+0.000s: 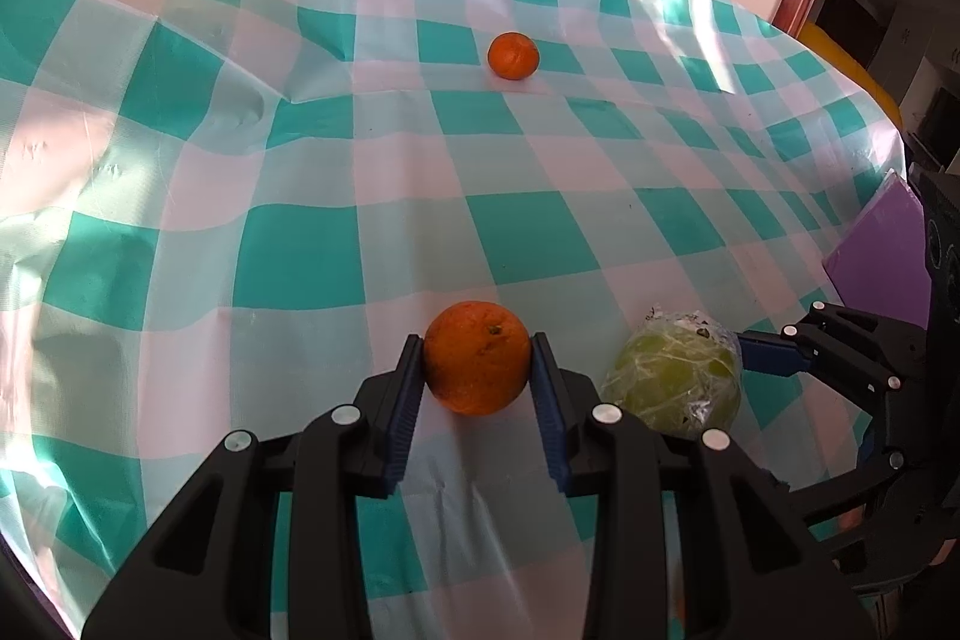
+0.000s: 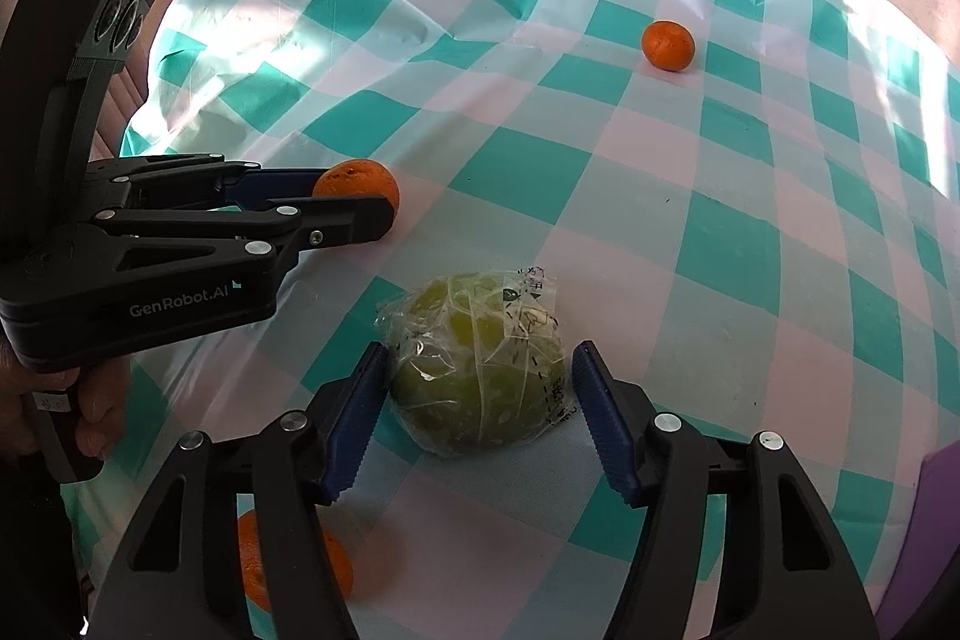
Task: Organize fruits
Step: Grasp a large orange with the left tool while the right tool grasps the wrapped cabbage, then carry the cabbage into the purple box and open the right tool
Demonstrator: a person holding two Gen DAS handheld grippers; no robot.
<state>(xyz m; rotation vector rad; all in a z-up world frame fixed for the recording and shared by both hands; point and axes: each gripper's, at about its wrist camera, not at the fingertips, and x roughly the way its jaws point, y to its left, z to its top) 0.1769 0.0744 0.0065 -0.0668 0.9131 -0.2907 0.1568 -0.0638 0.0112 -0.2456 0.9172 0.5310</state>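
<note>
Gripping an orange [image 1: 478,365], the left gripper [image 1: 478,370] has both blue pads pressed to its sides, on the checked tablecloth [image 1: 300,196]. The right gripper [image 2: 477,400] straddles a plastic-wrapped green fruit [image 2: 480,370], pads not clearly touching (gap on the right). A mandarin [image 2: 668,45] lies well apart; another orange [image 2: 336,568] sits under the right gripper. No container identifiable.

left gripper [image 1: 477,370]: jaws clamped, angled down | right gripper [image 2: 477,400]: jaws apart, not gripping, angled down
</note>
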